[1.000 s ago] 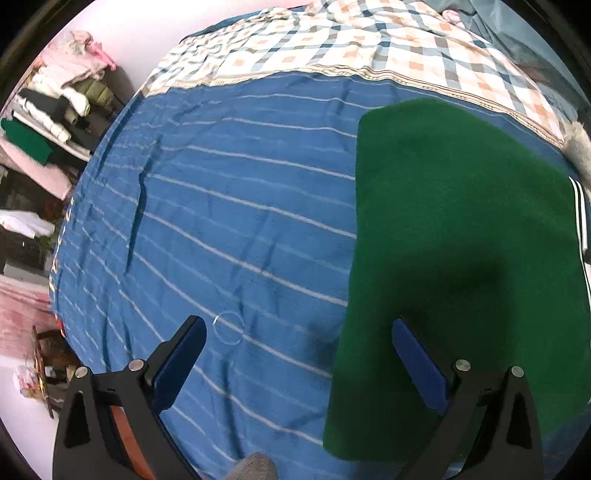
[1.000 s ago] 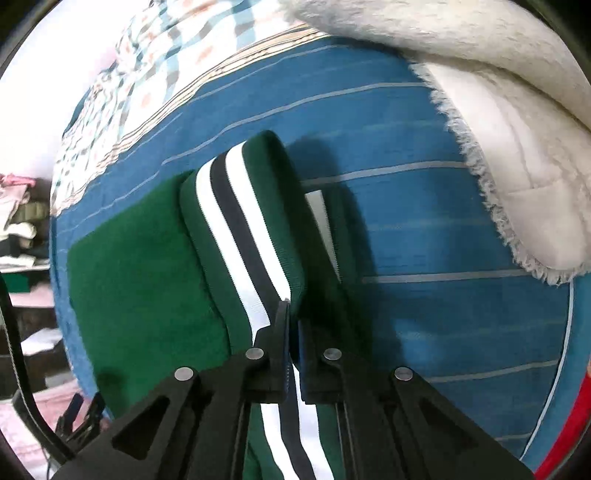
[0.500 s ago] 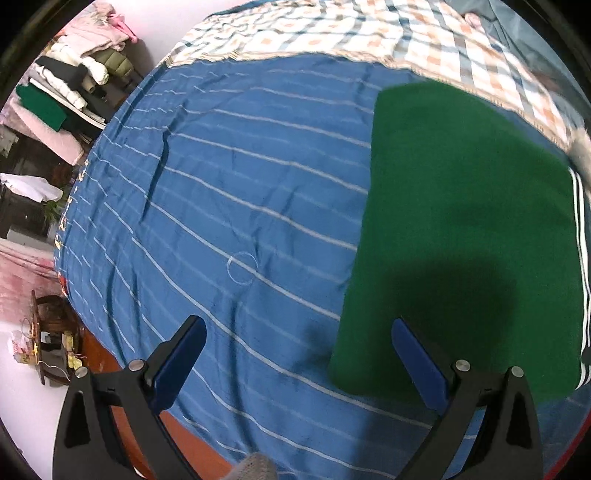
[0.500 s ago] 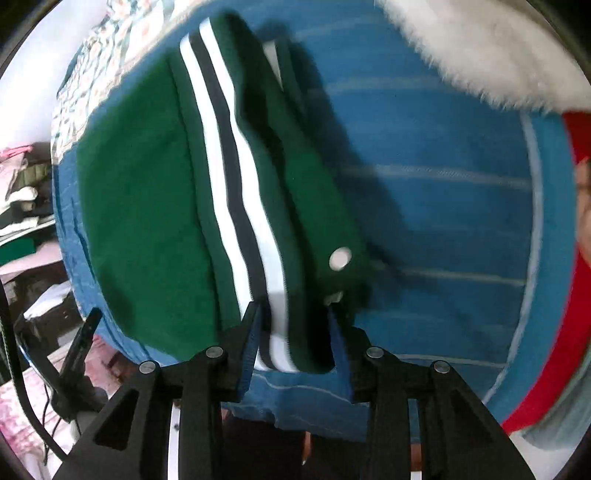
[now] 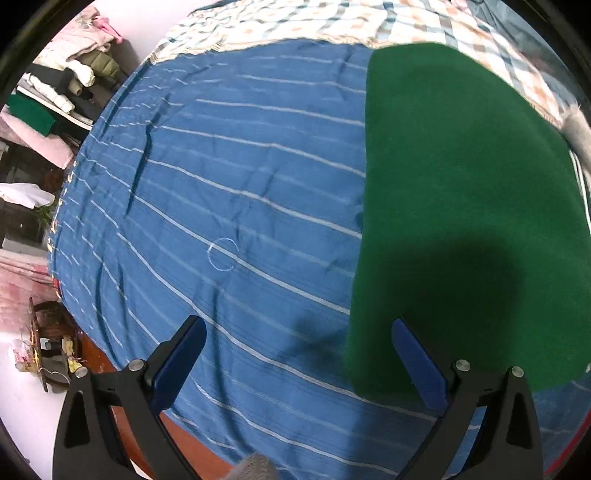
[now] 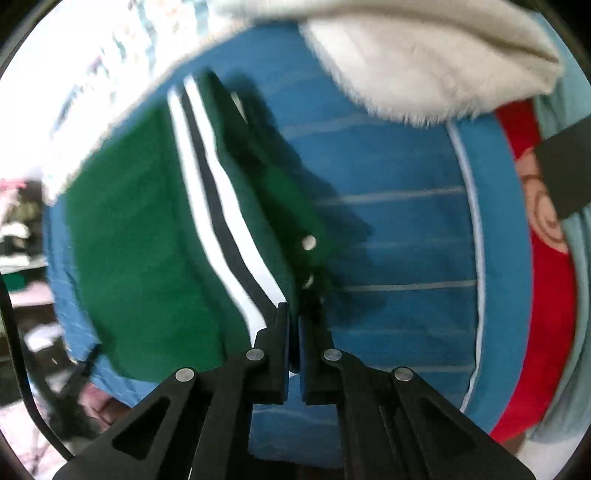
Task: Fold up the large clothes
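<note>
Up front in the left wrist view, we see the left gripper (image 5: 297,363) with its blue-padded fingers spread wide and nothing between them, hanging over the blue striped bedsheet (image 5: 221,206). Only this view gives us the broad flat back of the green garment (image 5: 461,206), which lies smooth on the sheet at the right, its near edge under the right-hand finger; a faint chalk-like circle (image 5: 222,254) marks the sheet to its left. Beyond the sheet lies a checked blanket (image 5: 332,26), and shelves of piled clothes (image 5: 70,74) stand at the far left. In the right wrist view we get what the other camera barely catches: the garment's white and black striped trim (image 6: 218,221) and a pale snap button (image 6: 308,242) on a raised fold. The right gripper (image 6: 292,317) has its fingers pressed together, pinching the green cloth just beside the trim and lifting that edge off the sheet. A fluffy cream blanket (image 6: 424,55) lies behind, and a red cloth (image 6: 546,295) along the right edge; the picture is blurred.
</note>
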A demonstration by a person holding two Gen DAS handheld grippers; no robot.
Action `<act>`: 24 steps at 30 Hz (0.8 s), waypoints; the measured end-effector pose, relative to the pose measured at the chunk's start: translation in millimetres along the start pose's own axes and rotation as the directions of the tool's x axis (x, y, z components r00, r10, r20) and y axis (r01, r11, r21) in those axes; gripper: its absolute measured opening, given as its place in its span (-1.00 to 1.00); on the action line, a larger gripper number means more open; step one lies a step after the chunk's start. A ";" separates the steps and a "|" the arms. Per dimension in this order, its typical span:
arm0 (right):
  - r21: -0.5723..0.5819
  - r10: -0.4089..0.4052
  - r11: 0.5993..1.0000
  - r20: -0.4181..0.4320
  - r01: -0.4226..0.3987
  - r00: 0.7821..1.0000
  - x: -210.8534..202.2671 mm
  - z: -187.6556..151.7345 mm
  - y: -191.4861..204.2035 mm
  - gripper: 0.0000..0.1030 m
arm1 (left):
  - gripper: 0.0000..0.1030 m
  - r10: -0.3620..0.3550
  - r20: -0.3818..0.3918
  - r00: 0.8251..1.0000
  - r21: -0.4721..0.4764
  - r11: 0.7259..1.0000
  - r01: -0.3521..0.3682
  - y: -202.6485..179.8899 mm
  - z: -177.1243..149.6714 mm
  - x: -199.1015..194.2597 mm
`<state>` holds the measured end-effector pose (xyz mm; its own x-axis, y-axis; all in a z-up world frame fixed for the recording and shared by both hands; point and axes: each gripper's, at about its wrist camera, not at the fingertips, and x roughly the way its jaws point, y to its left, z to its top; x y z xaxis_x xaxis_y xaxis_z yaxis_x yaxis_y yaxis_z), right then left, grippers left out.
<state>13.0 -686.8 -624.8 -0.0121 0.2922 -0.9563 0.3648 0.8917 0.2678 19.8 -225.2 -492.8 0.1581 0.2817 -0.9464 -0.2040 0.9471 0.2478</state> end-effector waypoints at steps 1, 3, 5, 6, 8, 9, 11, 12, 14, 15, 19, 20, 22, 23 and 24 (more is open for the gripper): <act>-0.029 -0.028 0.999 -0.010 0.028 1.000 9.8 0.7 2.4 -0.94 | 1.00 0.010 0.002 1.000 0.003 1.000 -0.010 0.9 1.3 -1.5; -0.062 -0.031 0.998 -0.083 0.026 0.996 23.3 6.2 10.1 -0.93 | 1.00 0.013 0.012 1.000 0.015 1.000 -0.013 2.8 4.1 -6.0; -0.024 0.008 1.000 -0.100 -0.011 0.995 12.8 14.2 7.6 -0.88 | 1.00 0.001 0.018 1.000 0.009 1.000 -0.001 5.8 9.1 -10.7; -0.012 0.037 0.999 -0.096 -0.038 0.995 3.3 18.5 6.2 -0.86 | 1.00 -0.013 0.024 1.000 0.000 1.000 0.013 7.3 15.2 -13.9; -0.009 0.066 0.998 -0.042 -0.066 0.997 -16.9 26.6 4.0 -0.25 | 1.00 -0.022 0.045 0.999 -0.011 1.000 0.022 6.2 28.2 -17.6; -0.022 0.081 0.996 -0.006 -0.081 0.997 -26.0 33.0 4.8 -0.11 | 1.00 -0.023 0.068 0.997 -0.016 1.000 0.024 3.7 38.6 -19.9; -0.051 0.112 0.993 0.035 -0.110 0.993 -34.0 52.9 10.6 0.03 | 1.00 -0.030 0.100 0.995 -0.017 0.999 0.032 -3.8 57.7 -20.8; -0.065 0.130 0.990 0.046 -0.127 0.990 -33.8 64.3 14.2 0.03 | 1.00 -0.033 0.117 0.993 -0.015 0.999 0.035 -9.2 68.7 -19.8; -0.083 0.161 0.984 0.066 -0.156 0.985 -28.6 86.2 21.9 0.03 | 1.00 -0.021 0.140 0.990 0.008 1.000 0.020 -22.7 85.8 -13.2; -0.089 0.169 0.983 0.068 -0.163 0.983 -24.0 95.3 24.4 0.03 | 1.00 -0.020 0.137 0.990 0.025 1.000 0.017 -30.4 93.5 -7.2; -0.113 0.162 0.981 0.030 -0.158 0.986 15.3 133.2 48.5 0.01 | 1.00 0.019 0.130 0.991 0.090 0.995 -0.031 -48.5 107.2 14.1; -0.128 0.154 0.980 0.016 -0.151 0.988 26.3 137.0 56.4 -0.29 | 1.00 0.024 0.134 0.991 0.092 0.995 -0.036 -48.5 108.1 15.3; -0.160 0.138 0.978 0.007 -0.135 0.990 46.5 143.7 71.5 -0.79 | 1.00 0.008 0.130 0.991 0.080 0.997 -0.018 -45.2 107.8 16.2; -0.178 0.113 0.978 0.026 -0.107 0.993 46.4 145.7 77.9 -0.85 | 1.00 0.000 0.126 0.992 0.074 0.997 -0.010 -43.9 107.9 16.2; -0.196 0.081 0.978 0.074 -0.065 0.994 36.9 144.9 82.6 -0.86 | 1.00 -0.011 0.118 0.993 0.067 0.998 0.003 -42.4 107.7 16.5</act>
<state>177.6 -652.5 -655.0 0.0865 0.3366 -0.9377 0.1749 0.9214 0.3470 135.1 -244.2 -496.6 0.2727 0.2874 -0.9182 -0.1380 0.9562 0.2583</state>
